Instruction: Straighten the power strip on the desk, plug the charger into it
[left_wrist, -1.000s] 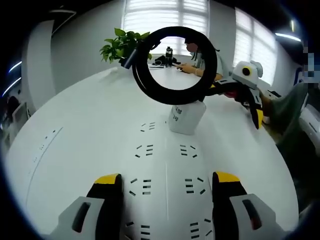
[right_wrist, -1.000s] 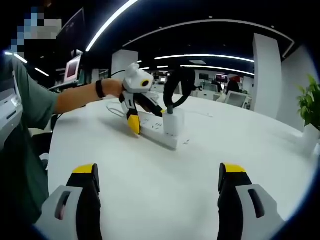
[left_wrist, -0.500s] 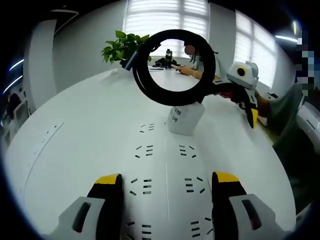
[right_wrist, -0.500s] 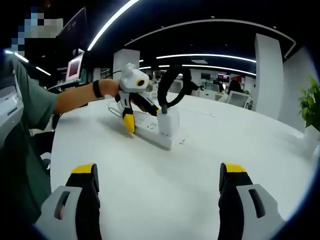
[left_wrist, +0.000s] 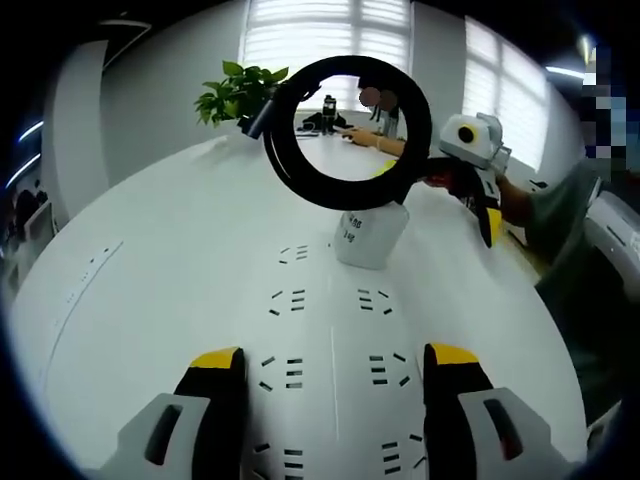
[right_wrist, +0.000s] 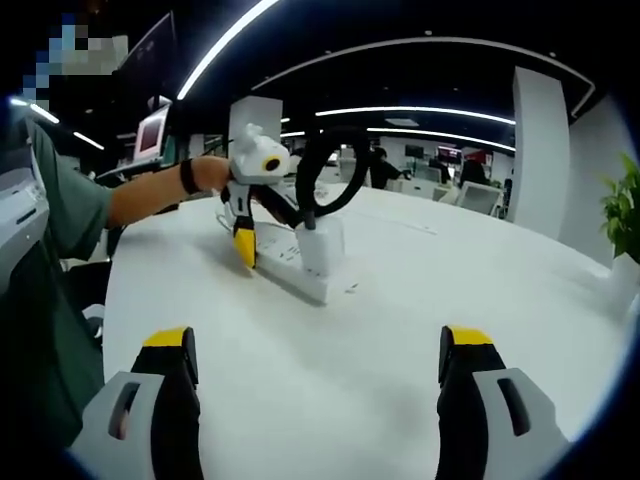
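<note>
Facing: charger (left_wrist: 371, 235) stood plugged in power strip (left_wrist: 330, 340), straight ahead of left gripper (left_wrist: 333, 375).
Fingers: both grippers' spread, empty; right gripper (right_wrist: 317, 368) farther off.

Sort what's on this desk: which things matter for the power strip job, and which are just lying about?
Job:
- power strip
- charger, standing plugged into the strip
- its coiled black cable
- left gripper, at the strip

Lying about:
- potted plant
- dark items at the far desk edge
</note>
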